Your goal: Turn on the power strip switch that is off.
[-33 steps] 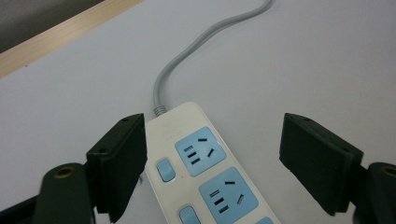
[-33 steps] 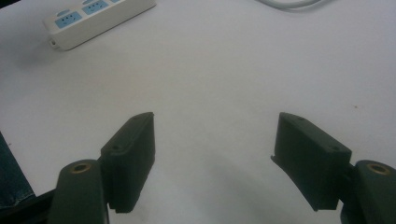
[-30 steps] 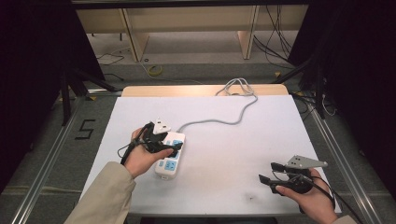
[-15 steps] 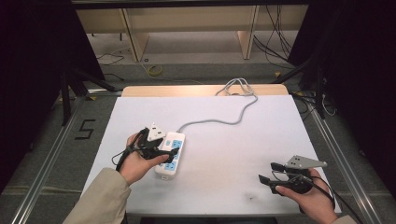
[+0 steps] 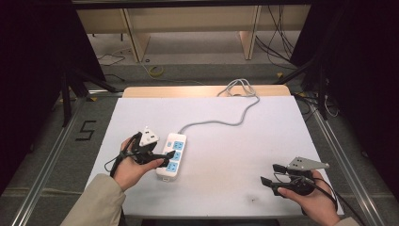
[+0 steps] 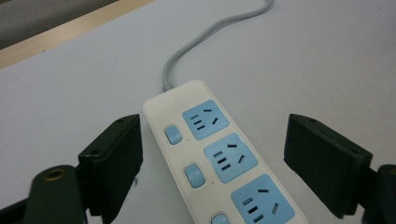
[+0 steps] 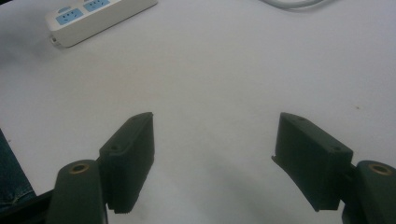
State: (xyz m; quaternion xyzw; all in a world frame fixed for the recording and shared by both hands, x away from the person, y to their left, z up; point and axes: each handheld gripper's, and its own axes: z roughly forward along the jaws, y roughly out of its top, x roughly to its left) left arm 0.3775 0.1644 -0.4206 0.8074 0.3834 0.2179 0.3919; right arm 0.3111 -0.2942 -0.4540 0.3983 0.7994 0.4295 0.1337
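The left gripper (image 5: 165,156) had black jaws with flat rectangular pads (image 6: 116,163), each marked by small screw holes, and a brass-ringed pivot (image 6: 54,175). Beside the power strip (image 5: 172,155), its hand wore a beige sleeve (image 5: 96,203). The right gripper (image 5: 269,173) carried a grey three-cornered plate (image 5: 307,163) and a black cable (image 5: 329,194).

White desk (image 5: 282,141) in a dim room. Grey floor (image 5: 197,52) beyond, cables (image 5: 277,42) trailing. Wooden shelving (image 5: 188,19) behind, a "5" (image 5: 86,130) marked left.
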